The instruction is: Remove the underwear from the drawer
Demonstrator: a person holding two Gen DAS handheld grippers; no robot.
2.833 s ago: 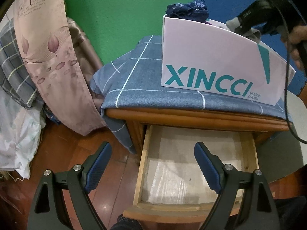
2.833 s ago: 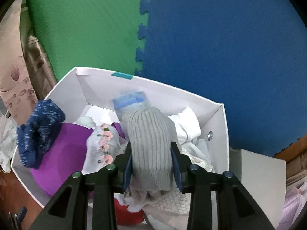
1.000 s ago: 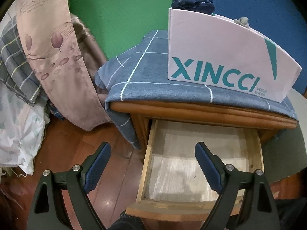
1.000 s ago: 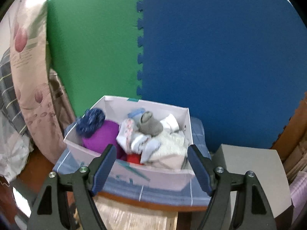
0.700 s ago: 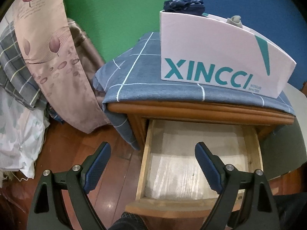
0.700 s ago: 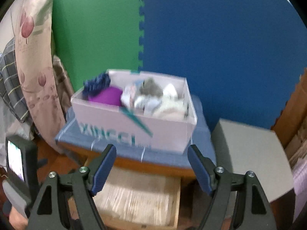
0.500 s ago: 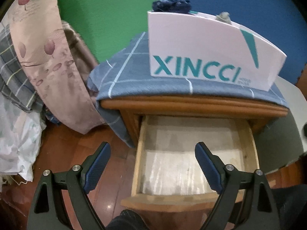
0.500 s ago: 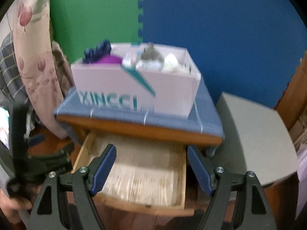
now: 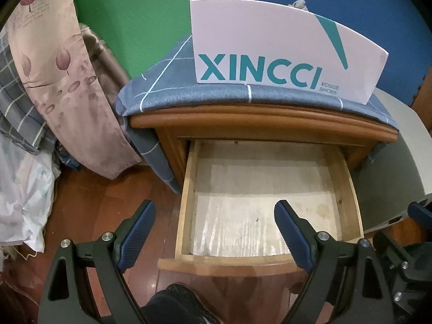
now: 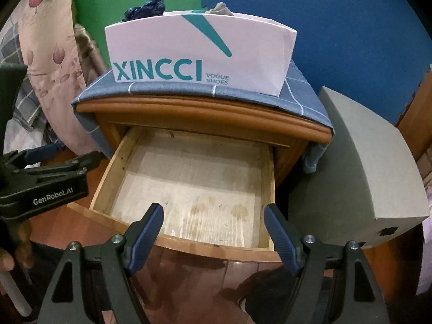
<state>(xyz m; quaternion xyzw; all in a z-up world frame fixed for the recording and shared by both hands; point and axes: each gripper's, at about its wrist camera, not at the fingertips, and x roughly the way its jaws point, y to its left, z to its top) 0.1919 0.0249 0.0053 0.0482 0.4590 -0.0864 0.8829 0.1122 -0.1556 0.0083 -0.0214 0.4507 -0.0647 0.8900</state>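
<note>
Drawer (image 10: pixel 189 186) pulled out, pale stained liner bare; underwear (image 10: pixel 220 8) in box.

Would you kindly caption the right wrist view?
Open right gripper above the pulled-out, bare drawer; XINCCI box of clothes on top.

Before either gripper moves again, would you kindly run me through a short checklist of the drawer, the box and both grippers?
1. Wooden drawer pulled open: ok.
2. Drawer emptied, only the pale liner showing: ok.
3. Left gripper open, holding nothing: ok.
4. Right gripper open, holding nothing: ok.
5. Clothes sit in the white XINCCI cardboard box on the blue checked cloth: ok; dark blue and grey fabric show above its rim.
6. All underwear inside box: cannot tell.
</note>
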